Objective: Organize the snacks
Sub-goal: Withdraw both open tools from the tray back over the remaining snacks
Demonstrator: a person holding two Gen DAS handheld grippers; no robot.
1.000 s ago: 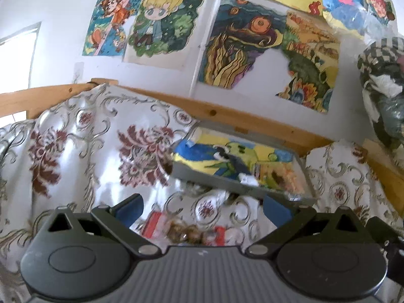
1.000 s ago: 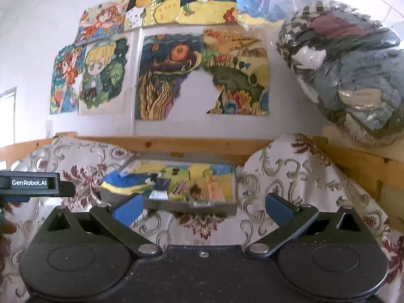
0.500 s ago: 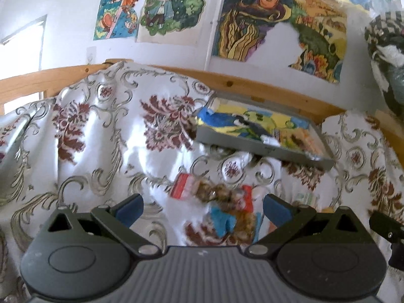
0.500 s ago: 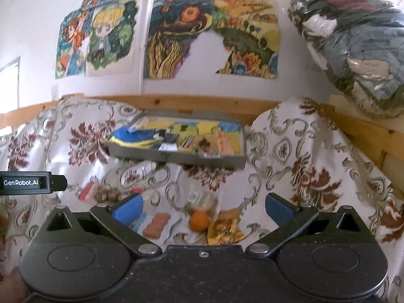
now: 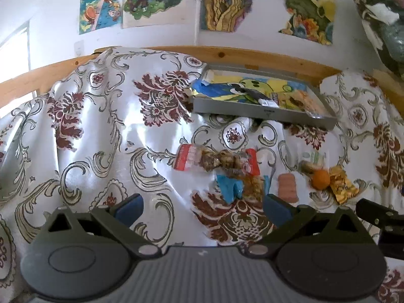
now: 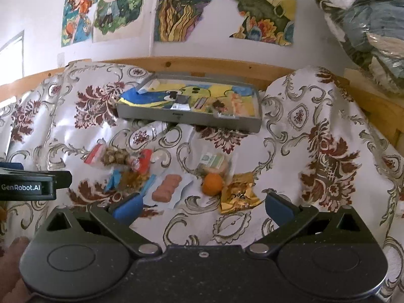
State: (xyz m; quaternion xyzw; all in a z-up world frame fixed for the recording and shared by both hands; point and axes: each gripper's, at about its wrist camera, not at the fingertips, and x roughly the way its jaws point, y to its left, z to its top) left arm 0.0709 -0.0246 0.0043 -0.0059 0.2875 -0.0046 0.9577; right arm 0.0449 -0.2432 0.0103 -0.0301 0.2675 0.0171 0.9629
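Layout relative to the tray (image 6: 188, 120). The tray lies on the cloth (image 6: 315, 136), in front of the wooden rail (image 6: 202, 65); posters (image 6: 176, 7) hang on the wall above it. Before the tray, snacks lie in a loose row on the cloth: a nut pack (image 6: 118, 157) to the left, a wafer (image 6: 167, 188) nearer the middle, an orange (image 6: 213, 183) to the right. A foil wrapper (image 6: 237, 194) touches the orange on its right; a clear pack (image 6: 212, 161) lies just behind it.
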